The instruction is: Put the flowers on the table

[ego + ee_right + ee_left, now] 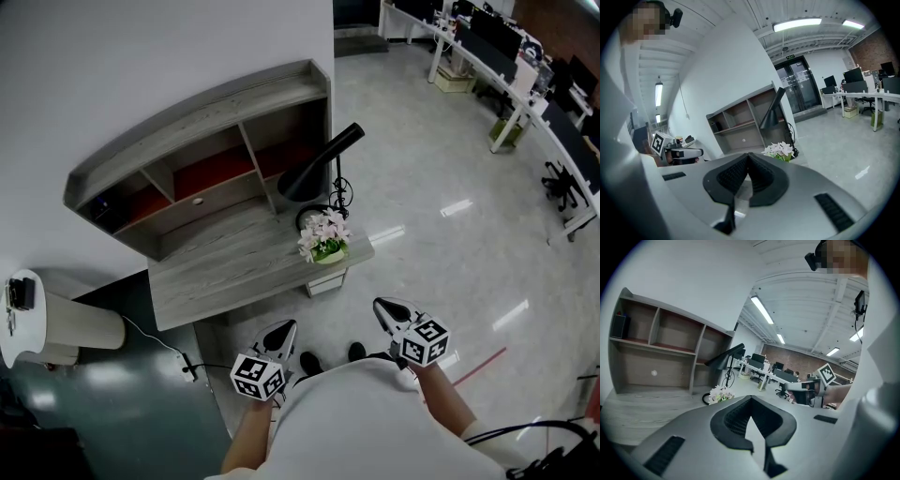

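A small pot of pale pink and white flowers [324, 237] stands on the right front corner of the grey wooden table [225, 272]. The flowers [719, 394] also show low in the left gripper view, and the flowers [779, 149] sit just past the jaws in the right gripper view. My left gripper [286, 326] and right gripper [382, 306] hover close to my body, in front of the table and apart from the pot. Both are shut with nothing between the jaws.
A black desk lamp [321, 167] leans over the table's right end, its cable looped behind the pot. A shelf unit [202, 141] rises at the table's back against the wall. A white rounded appliance [52, 328] stands left. Office desks and chairs [534, 84] line the far right.
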